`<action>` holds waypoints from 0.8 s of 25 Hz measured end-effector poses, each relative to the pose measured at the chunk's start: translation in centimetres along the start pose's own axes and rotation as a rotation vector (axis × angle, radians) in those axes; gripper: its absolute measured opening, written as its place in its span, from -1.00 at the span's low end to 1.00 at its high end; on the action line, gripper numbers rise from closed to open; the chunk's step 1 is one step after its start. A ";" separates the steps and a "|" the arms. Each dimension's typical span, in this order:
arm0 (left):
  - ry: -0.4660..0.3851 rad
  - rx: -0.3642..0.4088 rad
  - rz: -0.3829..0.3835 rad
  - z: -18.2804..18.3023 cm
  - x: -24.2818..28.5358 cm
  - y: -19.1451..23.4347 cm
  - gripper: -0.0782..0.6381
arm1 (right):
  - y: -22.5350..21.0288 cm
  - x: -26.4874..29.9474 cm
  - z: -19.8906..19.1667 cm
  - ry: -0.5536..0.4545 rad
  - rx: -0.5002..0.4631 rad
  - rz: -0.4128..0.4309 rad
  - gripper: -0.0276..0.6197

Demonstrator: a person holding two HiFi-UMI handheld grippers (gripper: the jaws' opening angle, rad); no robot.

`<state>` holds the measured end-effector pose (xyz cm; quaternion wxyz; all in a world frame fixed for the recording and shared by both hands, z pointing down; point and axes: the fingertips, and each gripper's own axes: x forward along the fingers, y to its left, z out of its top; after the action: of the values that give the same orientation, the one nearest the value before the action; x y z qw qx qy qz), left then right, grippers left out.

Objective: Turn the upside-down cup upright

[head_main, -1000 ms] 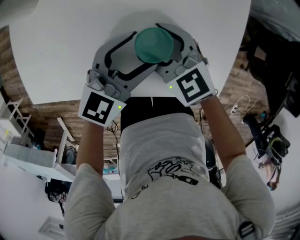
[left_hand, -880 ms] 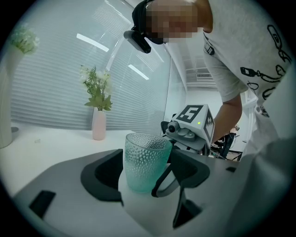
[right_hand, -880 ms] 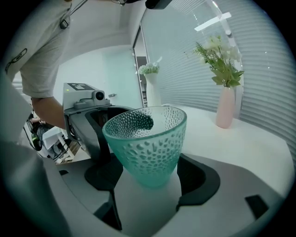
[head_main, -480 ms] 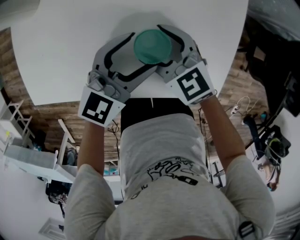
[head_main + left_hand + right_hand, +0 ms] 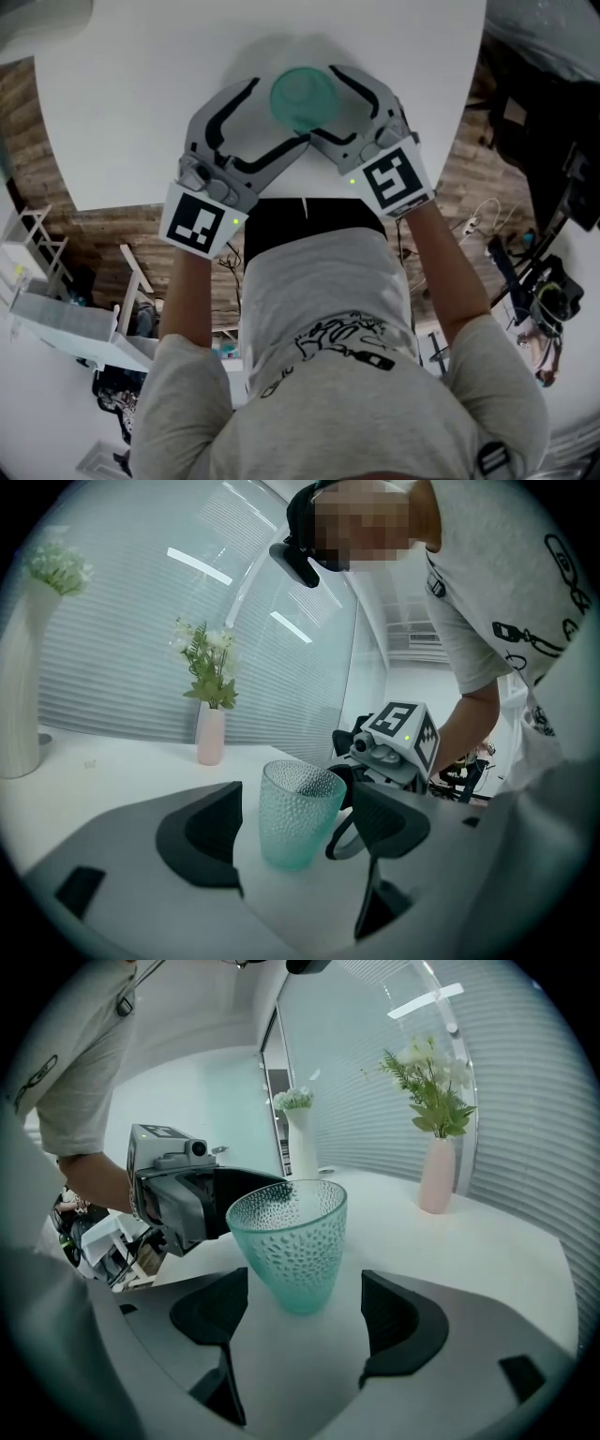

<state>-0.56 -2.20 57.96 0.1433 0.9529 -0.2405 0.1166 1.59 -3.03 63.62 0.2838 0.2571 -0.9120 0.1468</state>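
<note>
A teal dimpled glass cup [image 5: 305, 97] stands upright, mouth up, on the white table [image 5: 141, 94]. My left gripper [image 5: 279, 112] comes at it from the left and my right gripper [image 5: 321, 105] from the right, so the cup sits between both pairs of jaws. In the left gripper view the cup [image 5: 298, 813] stands free of the dark pads [image 5: 214, 834]; these jaws have just been opening. The right gripper view shows the cup [image 5: 291, 1241] between spread pads [image 5: 401, 1324] with gaps on both sides. Both grippers are open.
A pink vase with green and white flowers [image 5: 211, 735] stands further back on the table, also seen as the pink vase [image 5: 436, 1187]. A tall white vase [image 5: 19, 705] stands at the left. The table's near edge [image 5: 281, 199] lies just under my hands.
The left jaws have spread a little wider off the cup. The cup stays upright in the same spot and both hands have hardly moved.
</note>
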 end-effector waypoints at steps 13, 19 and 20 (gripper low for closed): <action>-0.073 -0.057 0.075 5.0 -3.0 -0.6 0.21 | -0.8 -5.8 3.6 -0.087 0.051 -0.059 0.21; -0.117 -0.050 0.103 8.1 -4.1 -1.2 -0.06 | 0.1 -8.7 7.5 -0.179 0.057 -0.066 -0.09; -0.126 -0.056 0.110 8.6 -4.3 -1.2 -0.11 | 0.3 -9.1 8.1 -0.191 0.059 -0.065 -0.16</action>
<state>-2.33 -2.13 48.42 0.1478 0.9392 -0.3044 0.0574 4.25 -2.58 51.74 0.1923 0.3076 -0.9214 0.1392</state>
